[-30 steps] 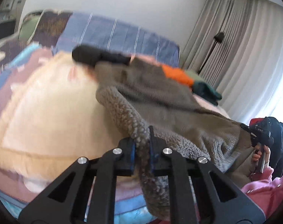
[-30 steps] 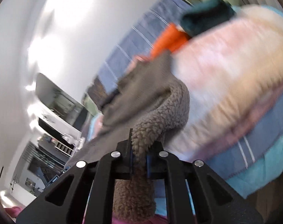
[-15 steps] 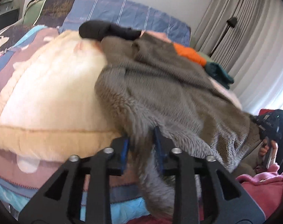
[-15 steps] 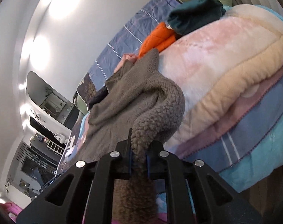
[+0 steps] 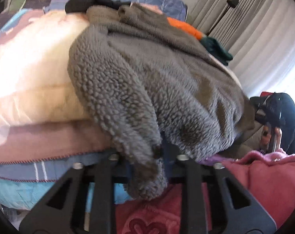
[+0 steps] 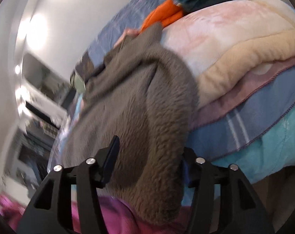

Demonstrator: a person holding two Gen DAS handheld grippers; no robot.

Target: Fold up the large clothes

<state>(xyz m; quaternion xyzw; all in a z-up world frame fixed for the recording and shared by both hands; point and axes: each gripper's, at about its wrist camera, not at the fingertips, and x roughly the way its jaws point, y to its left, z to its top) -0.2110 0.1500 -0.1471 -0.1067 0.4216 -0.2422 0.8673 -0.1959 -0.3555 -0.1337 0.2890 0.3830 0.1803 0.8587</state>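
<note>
Item: one large grey fleece jacket [image 5: 139,81], laid across the near edge of a bed [image 5: 30,140], its body spread over a cream and pink quilt [image 5: 26,62], its lower corners hanging off the edge toward a pink blanket [image 5: 264,175]. Left gripper [image 5: 145,156]: fingers closing, with a hanging fleece corner between them; the pads were hidden by the pile, so whether they pressed on the cloth could not be told. Right gripper [image 6: 149,163]: fingers [image 6: 112,156] opening, standing wide either side of a thick roll of fleece, with the left pad apart from the cloth and the right one mostly hidden behind it; judged released. Other stock on the bed: a black garment [image 5: 85,2] at the far end by the jacket's collar, an orange garment [image 5: 186,27] and a dark green garment [image 5: 217,48] just beyond it, near the curtains [image 5: 254,29]. Condition of task: jacket set down and roughly spread, seemingly one layer doubled at the near edge; no tidy fold yet visible. Remaining, by estimate: sleeves to be brought in, body to be folded into a compact stack, other garments still unsorted.
</note>
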